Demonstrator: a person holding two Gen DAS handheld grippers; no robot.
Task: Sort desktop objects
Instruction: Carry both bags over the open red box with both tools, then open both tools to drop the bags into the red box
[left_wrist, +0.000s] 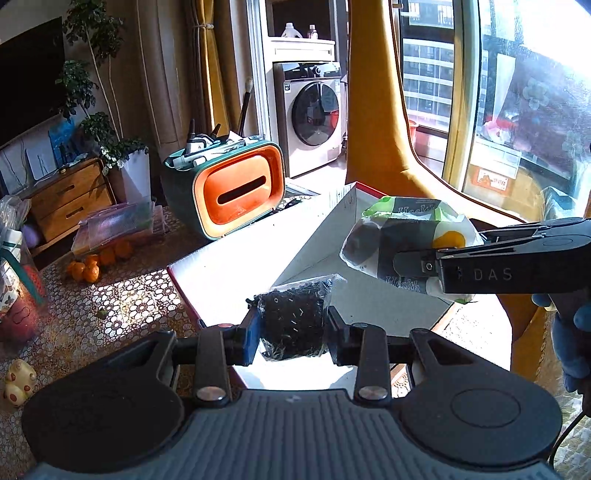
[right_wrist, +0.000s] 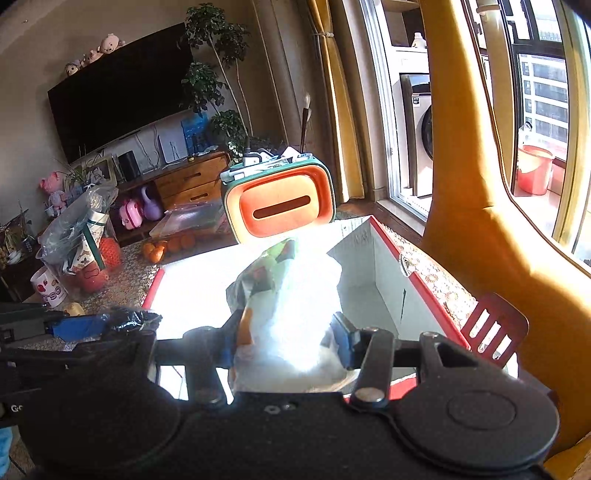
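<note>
My left gripper (left_wrist: 291, 332) is shut on a small clear bag of black bits (left_wrist: 291, 317), held above the open white box with red edges (left_wrist: 236, 266). My right gripper (right_wrist: 286, 341) is shut on a green and white snack packet (right_wrist: 291, 306), also over the box (right_wrist: 376, 266). In the left wrist view the right gripper (left_wrist: 417, 264) comes in from the right with the packet (left_wrist: 402, 236) over the box's far right part. In the right wrist view the left gripper's blue pad and black bag (right_wrist: 122, 321) show at the left edge.
A green and orange tissue box (left_wrist: 232, 195) filled with pens stands behind the white box. Oranges (left_wrist: 92, 266) and a clear plastic case (left_wrist: 118, 225) lie on the patterned tablecloth to the left. A red chair back (right_wrist: 491, 328) is at the right.
</note>
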